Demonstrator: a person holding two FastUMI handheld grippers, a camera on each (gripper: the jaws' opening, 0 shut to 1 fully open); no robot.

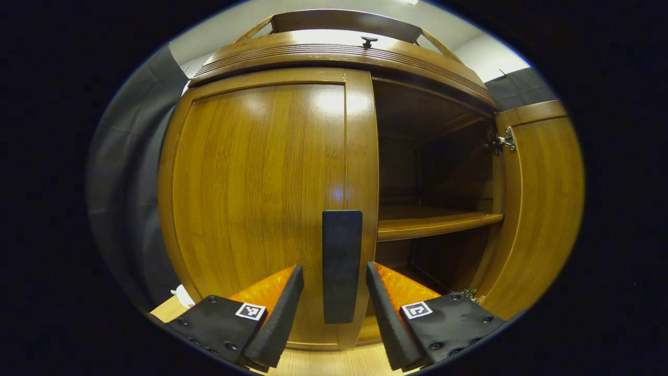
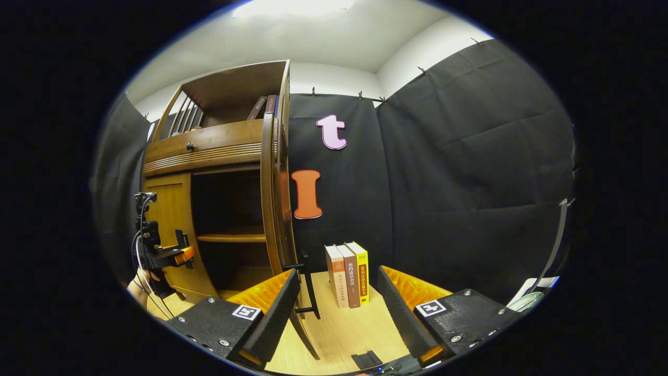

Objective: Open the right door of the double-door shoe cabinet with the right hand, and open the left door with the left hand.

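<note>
Our left claw [image 1: 334, 292] stands spread, its fingers flanking the flat dark bar handle [image 1: 342, 266] on the glossy, wood-grained closed left door [image 1: 261, 198]. Our right claw [image 2: 336, 303] also gapes; just left of it, the swung-open right door [image 2: 275, 209] shows edge-on above the pale tabletop [image 2: 360, 334].

Glossy wooden left door [image 1: 261, 198], matt dark handle [image 1: 342, 266], metal hinge [image 1: 503, 141].

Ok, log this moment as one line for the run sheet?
right wooden cabinet door: open | left wooden cabinet door: closed | left tongs: open, straddling its dark bar handle | right tongs: open, holding nothing
</note>
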